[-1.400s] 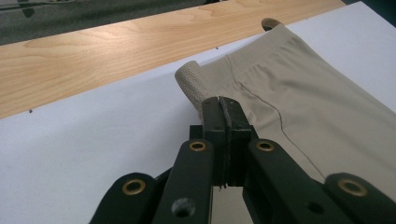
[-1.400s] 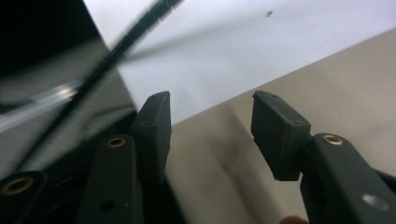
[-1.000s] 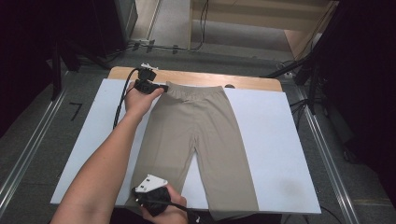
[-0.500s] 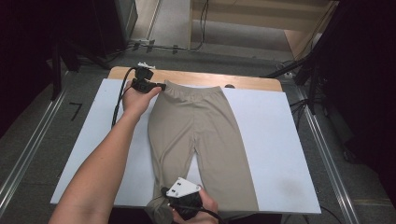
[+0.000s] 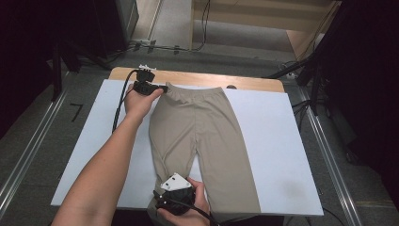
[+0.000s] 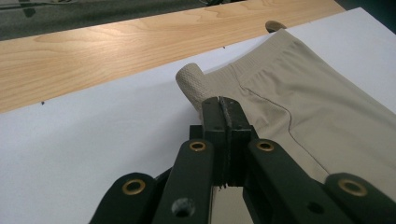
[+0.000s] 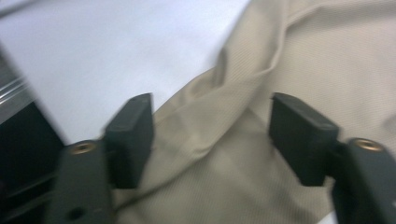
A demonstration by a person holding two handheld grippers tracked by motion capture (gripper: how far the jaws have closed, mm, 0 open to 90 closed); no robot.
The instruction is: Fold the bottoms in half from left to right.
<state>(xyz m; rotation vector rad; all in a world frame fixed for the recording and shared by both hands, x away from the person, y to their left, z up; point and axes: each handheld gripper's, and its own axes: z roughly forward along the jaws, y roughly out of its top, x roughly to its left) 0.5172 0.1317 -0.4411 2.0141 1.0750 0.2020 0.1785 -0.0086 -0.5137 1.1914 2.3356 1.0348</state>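
The beige knit stretch shorts [image 5: 202,141] are laid flat at the centre of the high view, waistband toward the top of the frame and the two legs toward the bottom edge. They are supported by a white rectangular board [image 5: 277,136], which is laid on a light wooden tabletop [image 5: 211,79].

The left gripper [image 5: 162,88], seen in the upper left of the high view, is clamped on the waistband corner; in the left gripper view [image 6: 223,109] the jaws are pressed together on the fabric, and a small ribbed fold is raised just beyond them.

The right gripper [image 5: 175,189] is held at the bottom centre of the high view, over the hem of the left-hand leg. In the right gripper view [image 7: 211,135] the jaws are set wide apart, having just been opening, with wrinkled fabric lying between them, unpinched.
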